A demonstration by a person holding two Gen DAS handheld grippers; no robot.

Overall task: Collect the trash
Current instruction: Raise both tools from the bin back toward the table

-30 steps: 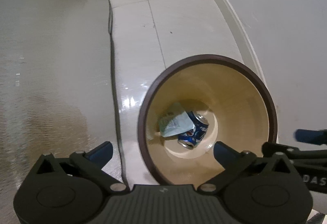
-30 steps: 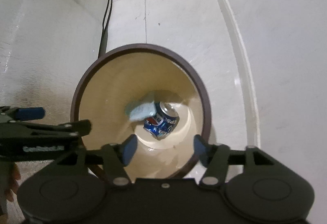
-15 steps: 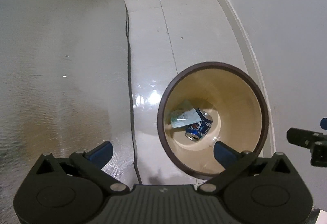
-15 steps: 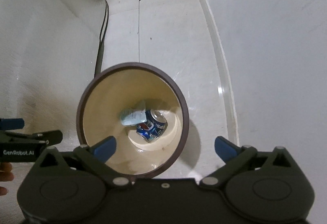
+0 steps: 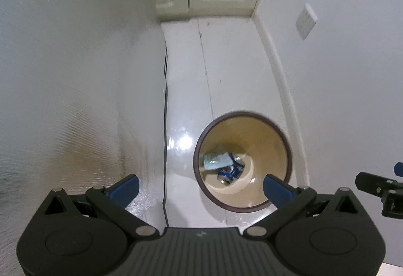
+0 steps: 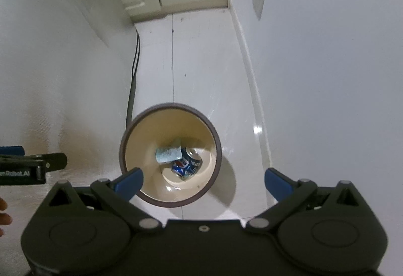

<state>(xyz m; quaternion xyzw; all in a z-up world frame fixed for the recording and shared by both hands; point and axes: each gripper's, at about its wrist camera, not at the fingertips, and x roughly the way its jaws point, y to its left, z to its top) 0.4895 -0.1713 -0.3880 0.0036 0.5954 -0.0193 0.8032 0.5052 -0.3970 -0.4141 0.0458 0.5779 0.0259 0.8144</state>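
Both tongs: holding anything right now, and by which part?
Nothing held. Left tongs and right tongs are open and empty; the can and wrapper lie in the bin.

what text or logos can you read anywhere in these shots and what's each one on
"nRobot.AI": white lettering on the side of the left tongs, seen from the right wrist; the start is cut off by the frame edge.
Pepsi globe logo: on the blue can lying in the bin; its white lettering is too blurred and distorted to read.
Print on the pale wrapper beside the can: too small to read.
Small lightning-like mark on the left tongs' body: a symbol, no words.
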